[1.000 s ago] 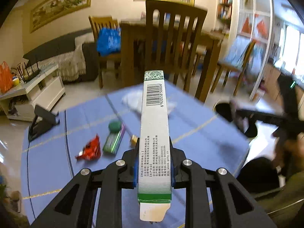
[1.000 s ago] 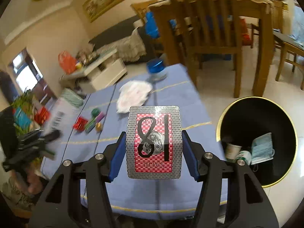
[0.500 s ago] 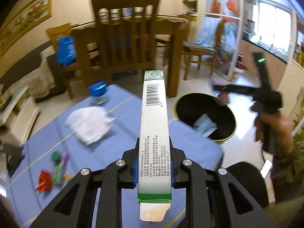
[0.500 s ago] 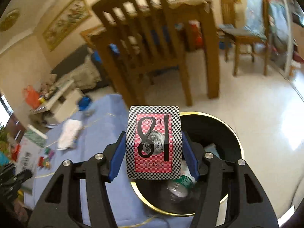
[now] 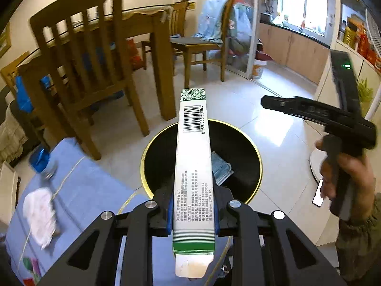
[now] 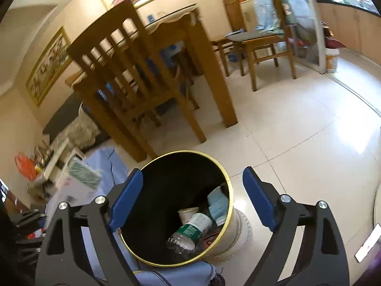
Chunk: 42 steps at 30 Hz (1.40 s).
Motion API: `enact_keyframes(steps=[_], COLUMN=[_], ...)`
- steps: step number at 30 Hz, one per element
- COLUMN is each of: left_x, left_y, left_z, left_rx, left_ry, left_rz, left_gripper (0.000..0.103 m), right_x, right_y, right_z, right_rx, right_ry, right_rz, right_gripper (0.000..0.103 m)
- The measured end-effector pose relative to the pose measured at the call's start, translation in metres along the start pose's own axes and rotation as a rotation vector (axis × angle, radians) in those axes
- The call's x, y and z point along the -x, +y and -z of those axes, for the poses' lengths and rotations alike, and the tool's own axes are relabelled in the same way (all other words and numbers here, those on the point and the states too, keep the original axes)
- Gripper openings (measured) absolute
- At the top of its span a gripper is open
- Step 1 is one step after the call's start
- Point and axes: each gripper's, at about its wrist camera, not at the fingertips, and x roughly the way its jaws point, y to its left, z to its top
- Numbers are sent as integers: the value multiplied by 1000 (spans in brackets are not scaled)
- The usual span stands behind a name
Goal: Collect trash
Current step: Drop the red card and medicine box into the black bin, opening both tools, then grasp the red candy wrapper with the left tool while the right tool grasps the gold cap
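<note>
Gaping now over the bin (image 6: 223, 178), right tongs (image 6: 193, 200) minus card pack; left tongs (image 5: 193, 212) clamping box (image 5: 193, 166).

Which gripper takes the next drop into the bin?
Left. The left gripper is shut on the long green-and-white box, which extends over the black bin. The right gripper is open and empty above the bin.

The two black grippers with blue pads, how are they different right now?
The left gripper is shut on a long green-and-white box; the right gripper is wide open and empty. The left is narrow, the right spread. Both are above the black gold-rimmed trash bin.
</note>
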Motion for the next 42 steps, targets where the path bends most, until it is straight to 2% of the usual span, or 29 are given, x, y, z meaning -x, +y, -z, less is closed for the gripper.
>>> enact_keyframes(steps=[7,14,16,17,18,26,35,37,39,40,42], left_x=[-26,-37,-40,-39,-38,-4,48,61,75,84,100], left_y=[-16,-12,-9,-7,-6,5,32,42,54,62,77], left_z=[-26,-29,-27,-25,-24,-15,7,16,27,37,58], left_rx=[-24,-1,15,20,24,40,84,109,138,161,204], left_ry=[5,19,23,22,17,-41,-110,-125,-143,-153,-157], left_rz=[18,24,26,27,25,-9,-75,-102,-145,-175,-226], left_gripper=[22,24,32,44,47,47,48,53,72,76,94], right_x=[20,29,32,33,34,39,47,48,47,44,36], right_y=[-9,0,1,2,3,27,89,106,121,132,154], right_z=[-3,-4,-3,-3,-3,-1,6,10,13,17,25], right_rx=[-10,0,3,2,1,41,131,153,173,185,205], right_ry=[-25,-42,-47,-47,-47,-40,-29,-26,-16,-3,33], right_rz=[12,18,25,28,30,23,-20,-29,-37,-47,-72], right_gripper=[85,85,85,85,85,85,86,87,87,87,88])
